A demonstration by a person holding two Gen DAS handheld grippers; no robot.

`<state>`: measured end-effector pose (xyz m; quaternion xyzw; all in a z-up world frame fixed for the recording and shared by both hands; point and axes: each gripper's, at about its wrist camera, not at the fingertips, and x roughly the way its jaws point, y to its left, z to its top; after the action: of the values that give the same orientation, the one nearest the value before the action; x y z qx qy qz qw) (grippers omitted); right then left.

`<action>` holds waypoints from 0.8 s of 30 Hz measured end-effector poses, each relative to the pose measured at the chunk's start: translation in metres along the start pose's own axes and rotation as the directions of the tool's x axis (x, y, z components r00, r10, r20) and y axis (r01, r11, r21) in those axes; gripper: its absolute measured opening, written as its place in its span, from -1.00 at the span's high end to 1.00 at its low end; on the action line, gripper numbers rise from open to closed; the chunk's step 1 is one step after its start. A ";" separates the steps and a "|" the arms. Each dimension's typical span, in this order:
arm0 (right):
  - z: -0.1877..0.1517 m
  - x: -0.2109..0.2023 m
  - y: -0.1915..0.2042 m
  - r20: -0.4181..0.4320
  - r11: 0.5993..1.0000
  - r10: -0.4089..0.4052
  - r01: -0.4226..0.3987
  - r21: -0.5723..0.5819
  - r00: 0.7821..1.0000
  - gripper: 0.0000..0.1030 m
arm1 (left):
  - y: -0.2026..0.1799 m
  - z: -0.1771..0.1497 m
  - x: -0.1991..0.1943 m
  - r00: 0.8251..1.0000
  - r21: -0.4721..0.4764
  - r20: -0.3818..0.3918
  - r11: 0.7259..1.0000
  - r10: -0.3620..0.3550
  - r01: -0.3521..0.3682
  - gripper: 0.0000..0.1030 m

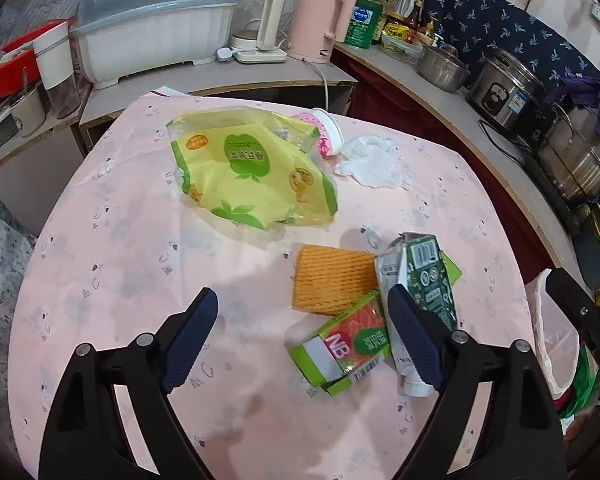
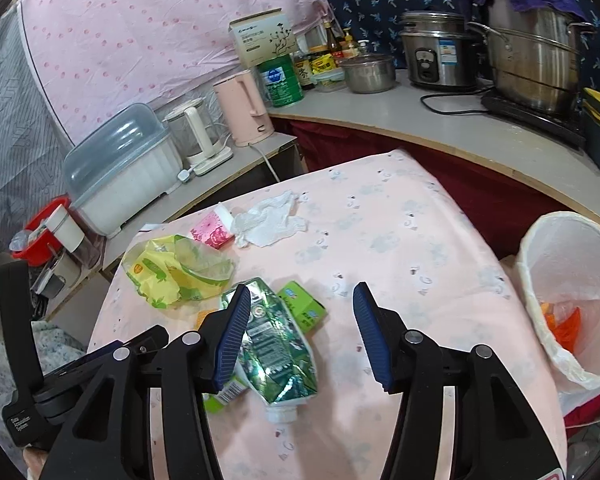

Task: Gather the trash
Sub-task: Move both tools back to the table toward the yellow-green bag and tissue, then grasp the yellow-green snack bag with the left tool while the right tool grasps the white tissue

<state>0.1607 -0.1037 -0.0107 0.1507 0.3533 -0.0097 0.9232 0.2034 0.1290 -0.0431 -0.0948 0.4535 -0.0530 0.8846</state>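
Trash lies on a pink tablecloth (image 1: 100, 240): a yellow-green plastic bag (image 1: 248, 176), a crumpled white tissue (image 1: 372, 160), a pink paper cup (image 1: 326, 134), an orange foam net (image 1: 332, 280), a green-orange NB box (image 1: 344, 344) and a flattened green toothpaste tube (image 1: 428, 276). My left gripper (image 1: 300, 340) is open and empty, just above the box. My right gripper (image 2: 300, 332) is open and empty over the tube (image 2: 276, 348). The bag (image 2: 176, 272), tissue (image 2: 268, 220) and cup (image 2: 214, 230) lie beyond it.
A white-lined waste bin (image 2: 568, 288) with orange trash inside stands off the table's right edge. Behind the table a counter (image 1: 420, 92) holds kettles, a dish cover, pots and a rice cooker (image 1: 504, 92).
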 end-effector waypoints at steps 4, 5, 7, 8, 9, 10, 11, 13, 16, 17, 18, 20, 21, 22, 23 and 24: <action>0.008 0.019 0.010 -0.017 1.000 0.010 -0.010 -0.012 1.000 -0.10 | 0.008 0.013 0.011 1.000 -0.004 0.010 1.000 0.029 -0.029 -0.70; 0.010 0.024 0.012 -0.022 1.000 0.013 -0.014 -0.015 1.000 -0.12 | 0.010 0.016 0.014 0.999 -0.004 0.011 0.999 0.039 -0.039 -0.71; 0.015 0.035 0.016 -0.031 1.000 0.019 -0.019 -0.019 0.999 -0.17 | 0.011 0.023 0.024 0.998 -0.001 0.006 0.998 0.056 -0.056 -0.71; 0.019 0.042 0.018 -0.037 1.000 0.020 -0.021 -0.023 0.999 -0.18 | 0.012 0.026 0.029 0.998 0.000 0.002 0.998 0.063 -0.063 -0.71; 0.022 0.049 0.020 -0.046 0.999 0.020 -0.021 -0.027 0.999 -0.18 | 0.013 0.029 0.034 0.998 0.000 -0.003 0.998 0.067 -0.067 -0.71; 0.026 0.055 0.020 -0.054 0.999 0.022 -0.023 -0.029 0.998 -0.18 | 0.013 0.033 0.041 0.997 0.000 -0.009 0.997 0.074 -0.074 -0.71; 0.030 0.063 0.021 -0.064 0.999 0.024 -0.026 -0.030 0.998 -0.18 | 0.015 0.036 0.046 0.997 -0.003 -0.013 0.997 0.080 -0.080 -0.71; 0.039 0.079 0.023 -0.081 0.999 0.027 -0.029 -0.030 0.996 -0.18 | 0.018 0.043 0.057 0.996 -0.011 -0.021 0.996 0.091 -0.091 -0.71; 0.052 0.104 0.025 -0.112 0.999 0.035 -0.037 -0.023 0.993 -0.19 | 0.022 0.051 0.070 0.995 -0.022 -0.031 0.995 0.093 -0.094 -0.70; 0.056 0.112 0.026 -0.125 0.999 0.037 -0.040 -0.021 0.991 -0.20 | 0.023 0.054 0.074 0.995 -0.023 -0.034 0.995 0.095 -0.096 -0.64; 0.060 0.122 0.027 -0.141 0.999 0.042 -0.046 -0.020 0.989 -0.20 | 0.024 0.055 0.077 0.995 -0.024 -0.038 0.996 0.091 -0.091 -0.53; 0.068 0.141 0.031 -0.171 0.998 0.050 -0.055 -0.024 0.984 -0.21 | 0.027 0.058 0.084 0.995 -0.029 -0.051 0.996 0.081 -0.082 -0.35; 0.071 0.150 0.034 -0.187 0.998 0.050 -0.056 -0.026 0.981 -0.21 | 0.029 0.059 0.086 0.996 -0.032 -0.055 0.997 0.075 -0.076 -0.24; 0.076 0.162 0.036 -0.203 0.998 0.050 -0.057 -0.027 0.978 -0.21 | 0.030 0.059 0.088 0.996 -0.034 -0.060 0.997 0.073 -0.075 -0.12; 0.079 0.171 0.038 -0.216 0.998 0.050 -0.057 -0.030 0.975 -0.21 | 0.031 0.060 0.090 0.996 -0.038 -0.067 0.997 0.066 -0.069 -0.02; 0.082 0.179 0.039 -0.229 0.998 0.046 -0.055 -0.033 0.972 -0.21 | 0.033 0.060 0.092 0.996 -0.043 -0.075 0.997 0.054 -0.057 0.20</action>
<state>0.3535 -0.0742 -0.0598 0.1415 0.4531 0.0382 0.8793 0.3060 0.1515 -0.0883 -0.0999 0.4894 -0.0218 0.8660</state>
